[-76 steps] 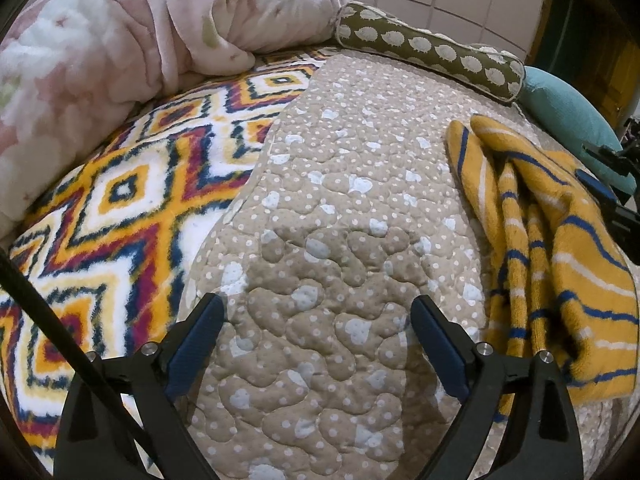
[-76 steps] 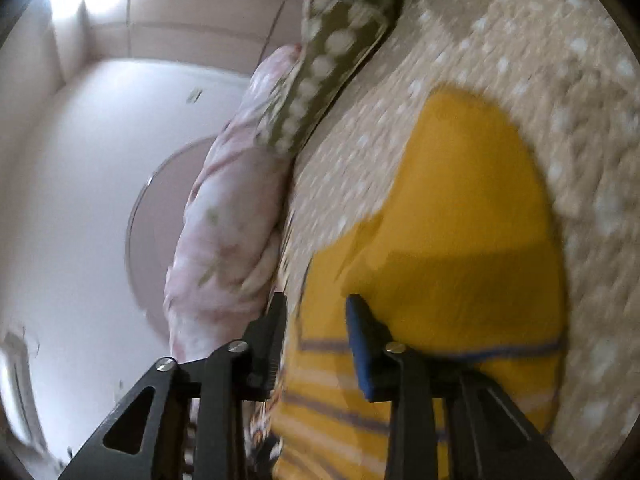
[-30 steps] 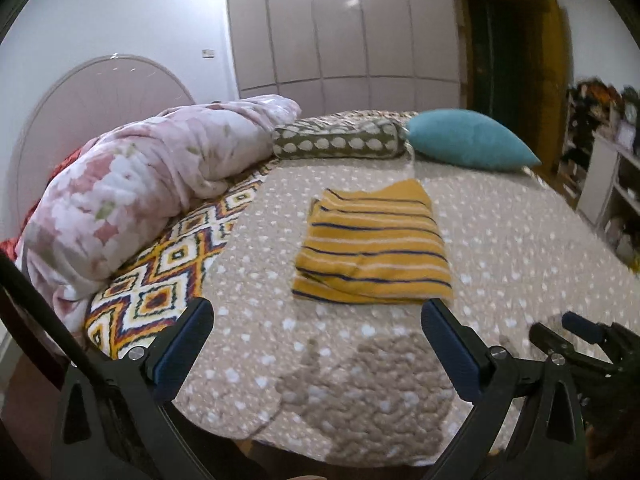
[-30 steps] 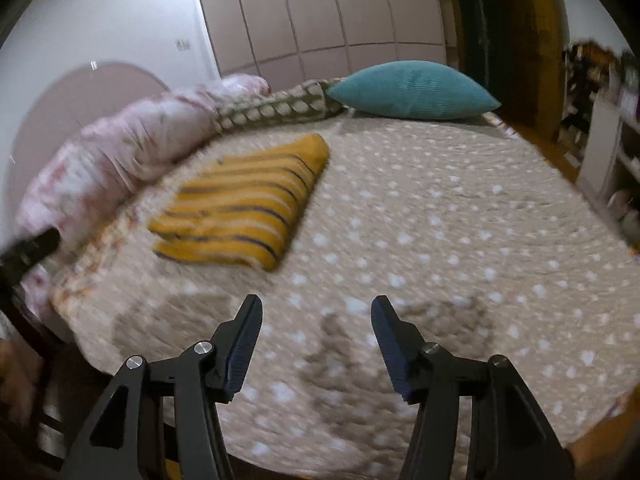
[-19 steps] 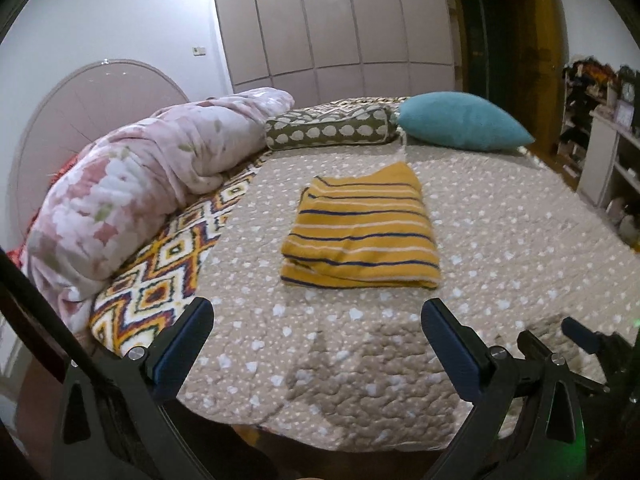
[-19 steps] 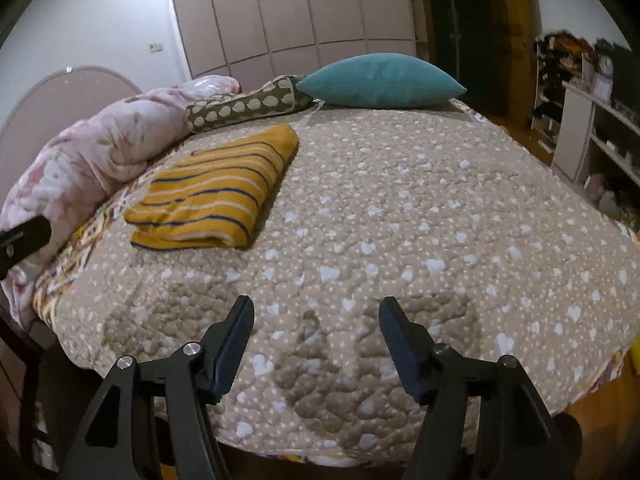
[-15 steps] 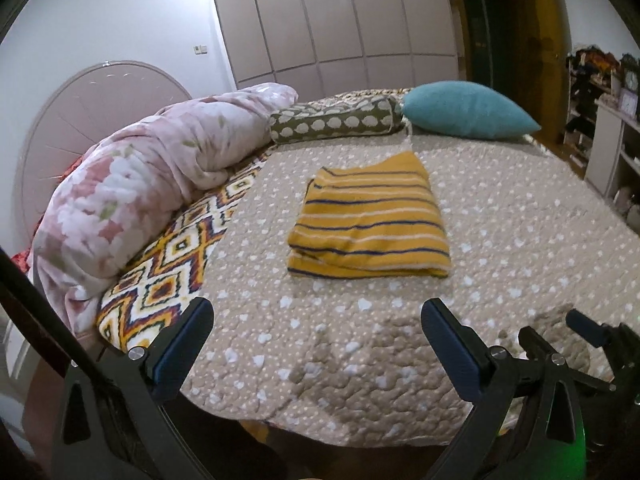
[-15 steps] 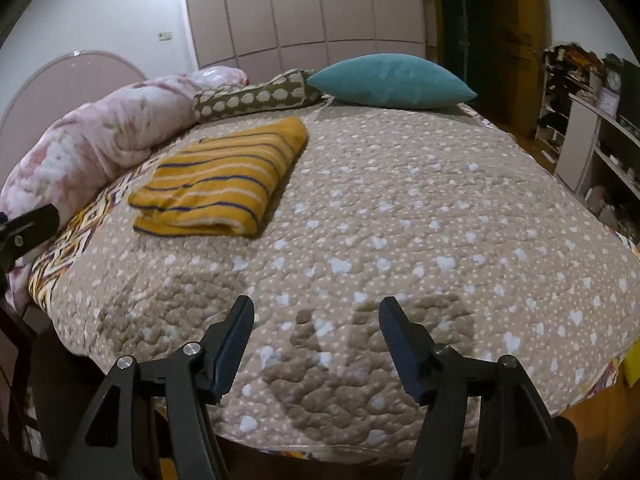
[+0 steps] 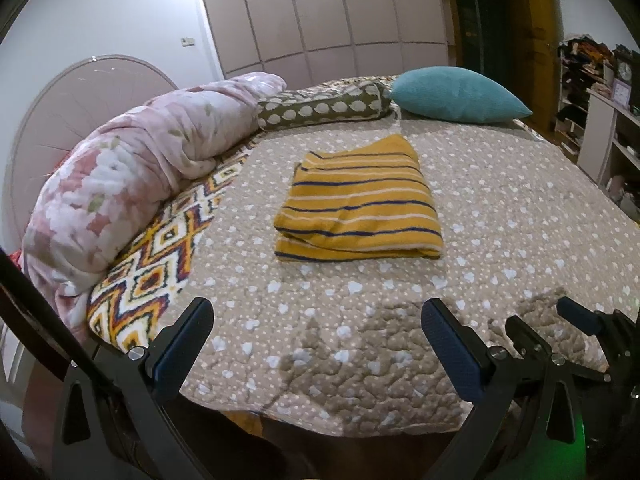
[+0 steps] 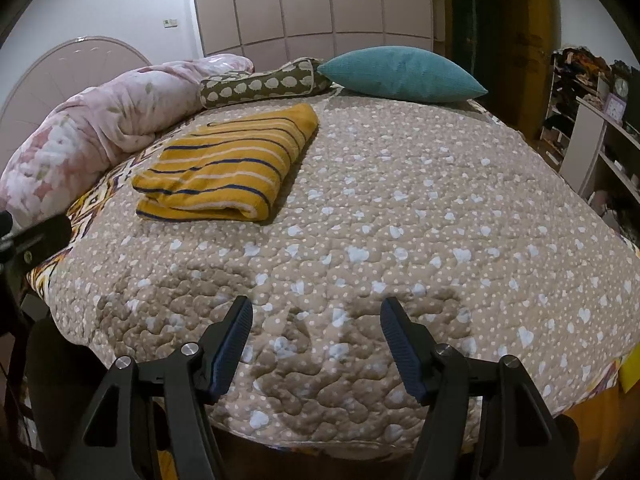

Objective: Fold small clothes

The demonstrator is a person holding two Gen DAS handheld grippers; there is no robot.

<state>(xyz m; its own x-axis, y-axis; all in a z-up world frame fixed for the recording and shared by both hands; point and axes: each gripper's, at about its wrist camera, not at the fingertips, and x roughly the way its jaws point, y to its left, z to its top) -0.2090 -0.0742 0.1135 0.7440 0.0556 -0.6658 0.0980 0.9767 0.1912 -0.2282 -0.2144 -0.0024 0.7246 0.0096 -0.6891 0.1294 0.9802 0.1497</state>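
A yellow garment with blue and white stripes (image 9: 356, 204) lies folded in a neat rectangle on the beige dotted bedspread (image 9: 500, 216); it also shows in the right wrist view (image 10: 228, 164). My left gripper (image 9: 318, 344) is open and empty, held back near the bed's front edge, well short of the garment. My right gripper (image 10: 316, 336) is open and empty, also near the front edge; it shows at the lower right of the left wrist view (image 9: 560, 320).
A rolled pink floral duvet (image 9: 132, 172) lies along the bed's left side over a zigzag-patterned blanket (image 9: 160, 252). A green spotted bolster (image 9: 320, 110) and a teal pillow (image 9: 456, 94) sit at the back. Shelves (image 10: 592, 128) stand at the right.
Both grippers have let go of the garment and pulled back from over the bed to its front edge. The garment now lies folded and still. The right gripper has opened wider.
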